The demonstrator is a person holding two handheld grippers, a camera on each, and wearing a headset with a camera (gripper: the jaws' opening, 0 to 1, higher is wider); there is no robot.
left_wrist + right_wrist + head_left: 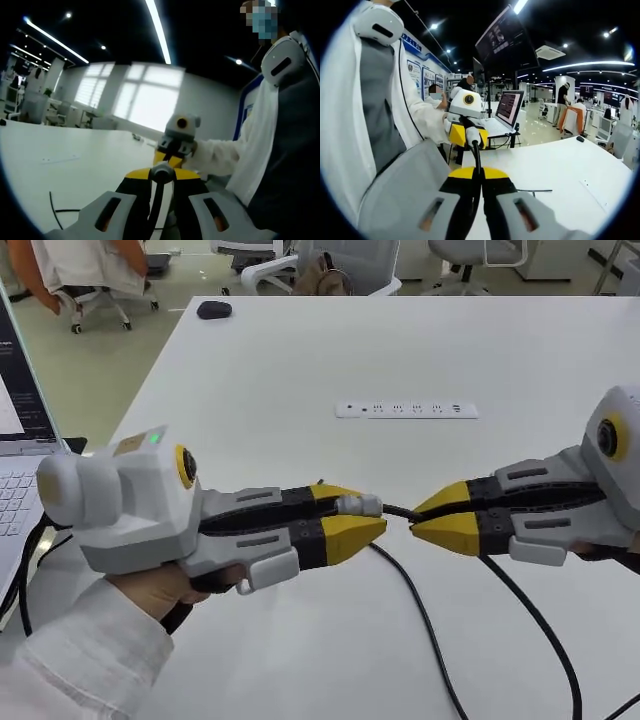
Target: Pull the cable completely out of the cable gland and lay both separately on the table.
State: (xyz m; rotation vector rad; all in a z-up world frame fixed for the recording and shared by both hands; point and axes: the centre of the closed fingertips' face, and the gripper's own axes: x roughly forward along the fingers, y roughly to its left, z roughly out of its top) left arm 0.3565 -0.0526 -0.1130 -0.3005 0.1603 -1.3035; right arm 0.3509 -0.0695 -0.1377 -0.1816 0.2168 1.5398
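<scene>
Head view, positions taken from the power strip (406, 410) lying flat on the white table (300, 360).

1. Left gripper (352, 516): on the near side of the power strip and to its left, held in a hand (165, 585). Its yellow fingers are closed on the grey cable gland (360, 505). The gland is clamped between the tips and raised off the table, with its end pointing toward the other gripper.

2. Right gripper (432, 516): on the near side of the power strip and slightly to its right, tips facing the left gripper and just apart from it. Its fingers are closed on the black cable (415, 602), just beside the point where the cable leaves the gland. The right gripper view confirms it, with the cable running up between its own closed fingers to the gland.

3. Cable: a short taut span bridges the gap between the two sets of fingertips. The cable enters the gland, so the two are not yet separated. Two further strands run across the table, away from the power strip toward the near edge. One emerges below the left fingers, the other below the right fingers.

4. Other items: a dark mouse (214, 309) lies beyond the power strip and to its left, well apart. A laptop (15, 455) sits far left of the power strip, off the table edge.
</scene>
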